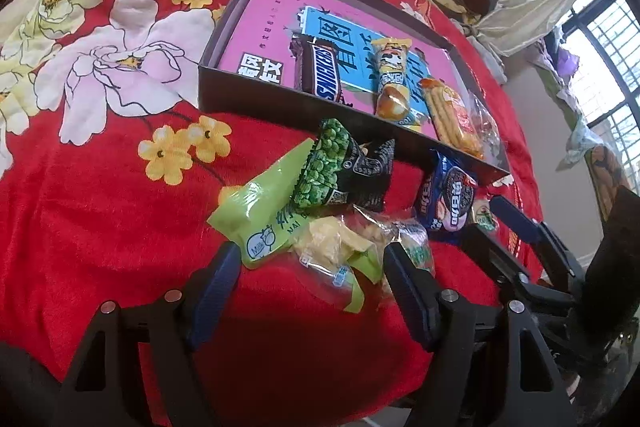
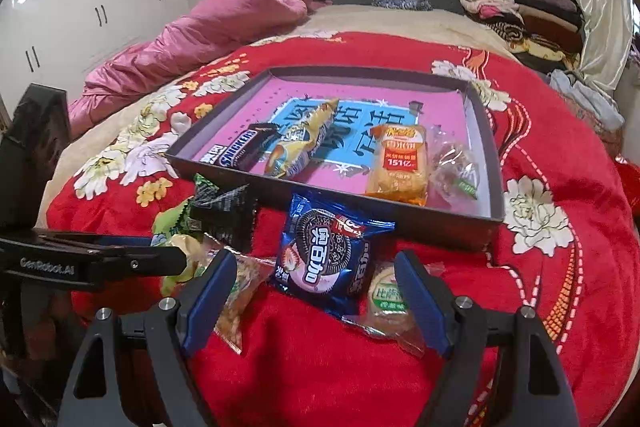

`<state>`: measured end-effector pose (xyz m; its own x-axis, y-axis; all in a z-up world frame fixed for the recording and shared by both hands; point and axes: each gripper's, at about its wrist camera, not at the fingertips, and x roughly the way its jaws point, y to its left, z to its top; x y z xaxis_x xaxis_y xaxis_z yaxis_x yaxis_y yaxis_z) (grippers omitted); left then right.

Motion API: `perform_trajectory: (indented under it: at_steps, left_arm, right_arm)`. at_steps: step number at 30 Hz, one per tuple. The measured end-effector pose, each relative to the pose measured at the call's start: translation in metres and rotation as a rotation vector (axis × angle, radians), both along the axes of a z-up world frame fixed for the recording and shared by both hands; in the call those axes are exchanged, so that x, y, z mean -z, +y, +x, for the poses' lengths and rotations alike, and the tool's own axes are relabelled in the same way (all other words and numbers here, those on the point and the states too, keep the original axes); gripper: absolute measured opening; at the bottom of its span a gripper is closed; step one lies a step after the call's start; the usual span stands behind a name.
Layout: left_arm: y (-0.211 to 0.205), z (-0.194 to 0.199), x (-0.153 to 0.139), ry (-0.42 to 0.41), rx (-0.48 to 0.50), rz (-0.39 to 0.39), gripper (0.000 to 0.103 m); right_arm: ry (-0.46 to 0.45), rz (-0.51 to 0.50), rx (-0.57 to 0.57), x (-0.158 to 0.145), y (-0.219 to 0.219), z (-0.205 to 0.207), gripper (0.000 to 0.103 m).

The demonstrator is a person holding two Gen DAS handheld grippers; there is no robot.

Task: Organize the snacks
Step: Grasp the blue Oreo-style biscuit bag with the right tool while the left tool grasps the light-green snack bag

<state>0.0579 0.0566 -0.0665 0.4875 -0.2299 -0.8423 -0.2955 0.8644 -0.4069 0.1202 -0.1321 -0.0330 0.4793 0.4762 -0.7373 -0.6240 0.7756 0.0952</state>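
On the bed (image 2: 320,367), both grippers are hanging spread — left gripper (image 1: 308,267) flanking a yellow pack (image 1: 332,247), right gripper (image 2: 316,279) flanking the Oreo pack (image 2: 324,259) — neither gripping.

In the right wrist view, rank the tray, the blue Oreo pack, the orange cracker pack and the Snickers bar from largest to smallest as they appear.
1. Tray, by far.
2. Blue Oreo pack, though it lies nearest the camera, which inflates it.
3. Orange cracker pack.
4. Snickers bar, partly covered by a yellow wrapper, so its rank below the crackers is unsure.
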Motion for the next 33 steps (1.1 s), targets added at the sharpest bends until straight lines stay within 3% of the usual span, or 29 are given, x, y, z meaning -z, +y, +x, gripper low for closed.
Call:
perform_trajectory:
  at_steps: [16,25,33]
  left_arm:
    - [0.0,0.015,0.009,0.022,-0.029,0.02,0.075]
    - [-0.002,0.026,0.014,0.05,-0.027,0.05,0.071]
    - [-0.01,0.032,0.015,0.053,0.038,0.125,0.063]
  right_arm:
    - [0.044,-0.016,0.018,0.018,0.018,0.021,0.08]
    - [0.013,-0.1,0.02,0.029,0.03,0.024,0.061]
    - [0.041,-0.027,0.014,0.021,0.017,0.025,0.057]
